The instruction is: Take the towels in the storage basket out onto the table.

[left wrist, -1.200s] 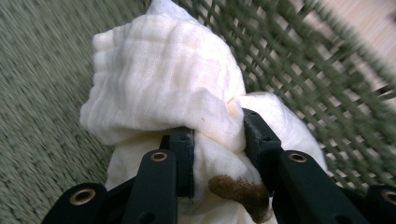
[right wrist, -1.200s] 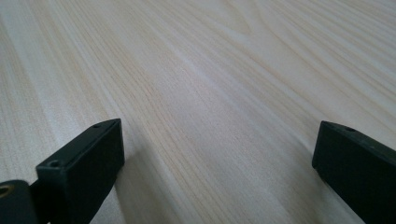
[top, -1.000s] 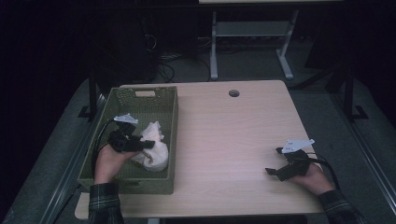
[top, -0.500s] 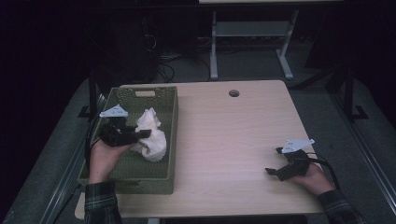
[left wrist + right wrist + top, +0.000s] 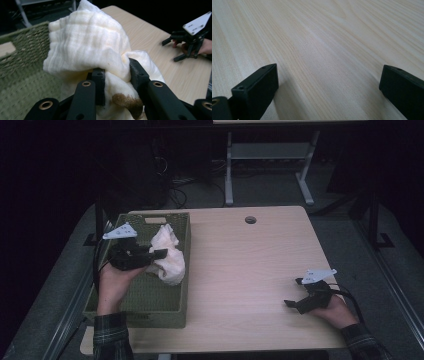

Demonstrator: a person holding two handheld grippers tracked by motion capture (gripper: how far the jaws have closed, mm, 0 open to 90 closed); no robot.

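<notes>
While one left gripper [image 5: 116, 77] pinches one cloth [image 5: 167, 254] above one basket [image 5: 150, 312], right gripper [image 5: 295, 304] gapes.

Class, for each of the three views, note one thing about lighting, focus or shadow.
High view: the table is lit, its surroundings almost black. Left gripper view: the cloth looks bright and soft, the far right gripper slightly blurred. Right gripper view: wood grain sharp nearby, and one black jaw casts a faint shadow on it.

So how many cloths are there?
1: a cream cloth with a brown stain, pinched in the left claw above the green basket. Others may lie hidden beneath it.
</notes>
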